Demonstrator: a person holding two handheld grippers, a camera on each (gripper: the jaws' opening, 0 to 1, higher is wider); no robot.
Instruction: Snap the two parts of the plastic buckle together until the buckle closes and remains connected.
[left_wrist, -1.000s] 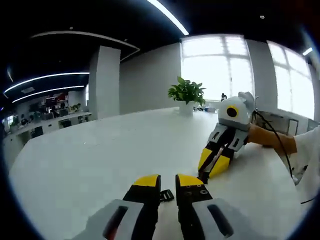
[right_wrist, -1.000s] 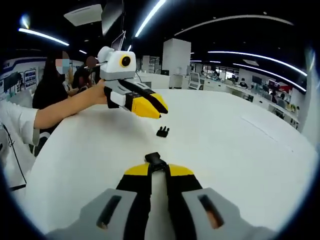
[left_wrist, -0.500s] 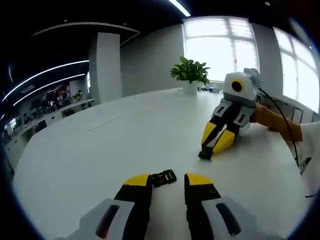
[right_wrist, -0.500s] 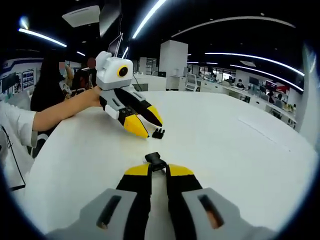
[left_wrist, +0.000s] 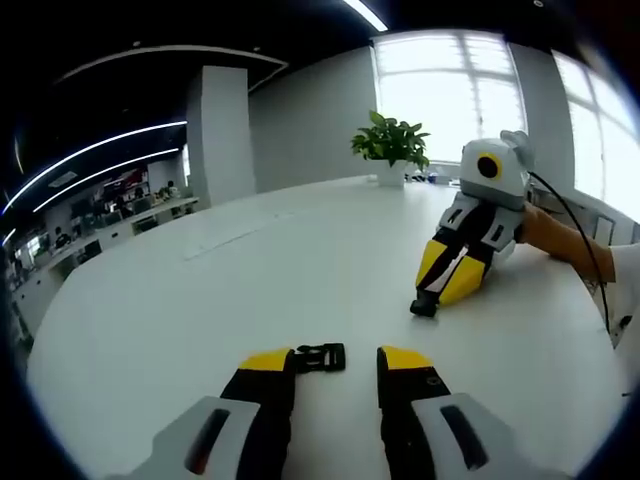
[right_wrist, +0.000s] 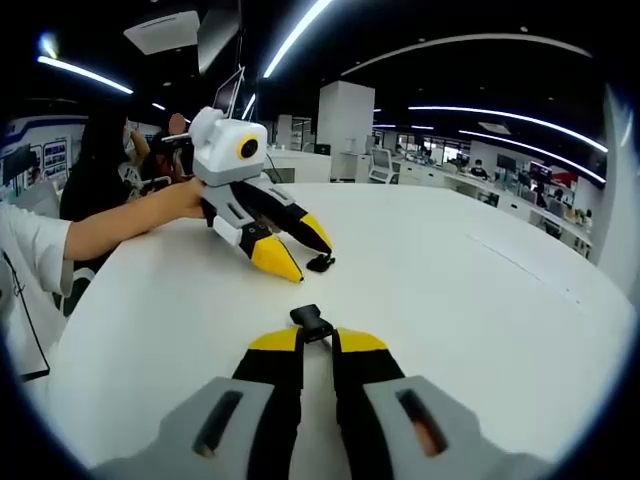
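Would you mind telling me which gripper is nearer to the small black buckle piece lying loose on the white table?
Left. The left gripper straddles the black buckle piece, jaws open; the right gripper sits farther along the table.

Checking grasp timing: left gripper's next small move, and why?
Probably close the left gripper: its jaws stand open around the loose buckle part lying on the table, while the right gripper is shut on the other buckle part.
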